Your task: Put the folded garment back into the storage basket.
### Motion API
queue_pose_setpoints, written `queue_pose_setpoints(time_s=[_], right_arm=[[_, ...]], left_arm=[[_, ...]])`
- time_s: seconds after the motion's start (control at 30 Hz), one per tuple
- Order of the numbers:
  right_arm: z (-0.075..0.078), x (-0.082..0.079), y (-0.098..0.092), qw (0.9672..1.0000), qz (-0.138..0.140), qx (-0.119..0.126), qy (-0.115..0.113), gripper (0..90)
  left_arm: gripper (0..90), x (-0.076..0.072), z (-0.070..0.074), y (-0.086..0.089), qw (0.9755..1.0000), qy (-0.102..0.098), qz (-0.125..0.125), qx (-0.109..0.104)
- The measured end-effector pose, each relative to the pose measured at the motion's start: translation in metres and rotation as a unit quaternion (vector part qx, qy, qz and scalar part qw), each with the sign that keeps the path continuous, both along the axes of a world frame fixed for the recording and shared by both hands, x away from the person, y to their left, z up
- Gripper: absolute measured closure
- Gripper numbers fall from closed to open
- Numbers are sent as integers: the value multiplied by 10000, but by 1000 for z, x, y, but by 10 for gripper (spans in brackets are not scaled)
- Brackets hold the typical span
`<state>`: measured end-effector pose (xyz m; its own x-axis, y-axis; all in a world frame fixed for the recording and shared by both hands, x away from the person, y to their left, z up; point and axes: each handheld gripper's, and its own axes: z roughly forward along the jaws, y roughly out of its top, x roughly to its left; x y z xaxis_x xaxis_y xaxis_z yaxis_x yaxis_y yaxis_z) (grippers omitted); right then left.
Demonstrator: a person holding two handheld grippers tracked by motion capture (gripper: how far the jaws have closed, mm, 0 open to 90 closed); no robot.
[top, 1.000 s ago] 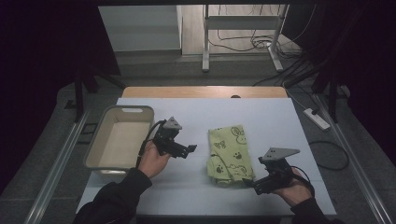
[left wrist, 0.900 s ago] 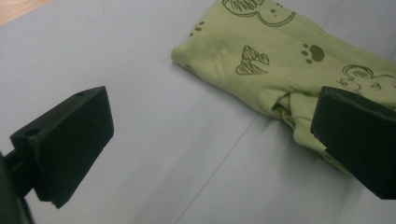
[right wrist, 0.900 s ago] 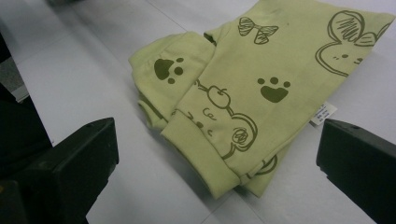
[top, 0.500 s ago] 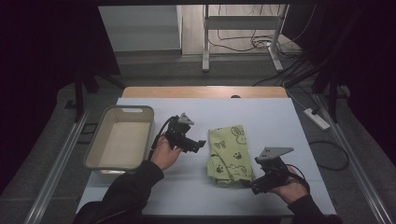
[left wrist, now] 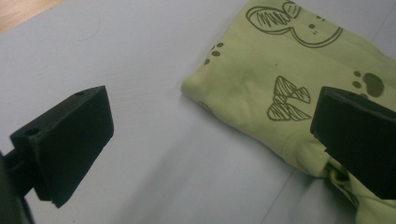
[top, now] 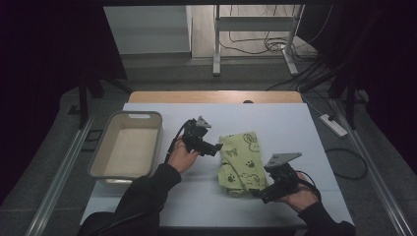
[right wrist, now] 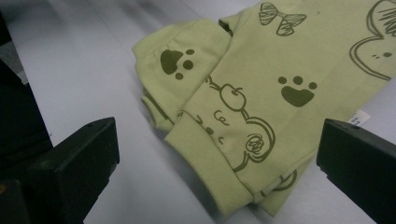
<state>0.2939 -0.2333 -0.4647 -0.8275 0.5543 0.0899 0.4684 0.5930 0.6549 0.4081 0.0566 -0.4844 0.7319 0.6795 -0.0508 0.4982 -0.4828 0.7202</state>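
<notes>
Table (top: 295,128) carries beige bin (top: 127,150) near left edge. Folded green garment (top: 242,162) lies right of centre: soft, light, floppy; best pinched at folded edges. Left gripper (top: 209,147) open beside its left edge; right gripper (top: 260,192) open at near edge.
</notes>
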Motion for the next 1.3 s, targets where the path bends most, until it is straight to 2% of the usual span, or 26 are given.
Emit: queue_pose_setpoints(time_s=[0.3, 0.63, 0.77, 0.93, 1.13, 1.17, 1.3], right_arm=[[-8, 5, 10, 9996, 140, -230, 81, 0], [-15, 11, 17, 9989, 240, -310, 244, 0], [-20, 12, 21, 9979, 352, -477, 260, 0], [-24, 13, 22, 9975, 440, -473, 293, 21], [-33, 11, 27, 9949, 698, -627, 380, 55], [-34, 12, 27, 9945, 711, -669, 392, 56], [-38, 13, 29, 9935, 728, -764, 427, 53]], left_arm=[[0, 12, -13, -13, 10000, 33, 37, 82], [0, 24, -23, -22, 9999, 44, 94, 120], [0, 29, -27, -25, 9998, 73, 118, 154], [0, 33, -34, -27, 9997, 109, 156, 183], [0, 38, -41, -29, 9994, 153, 214, 218], [0, 40, -43, -31, 9993, 156, 195, 280], [0, 42, -46, -33, 9991, 193, 202, 311]])
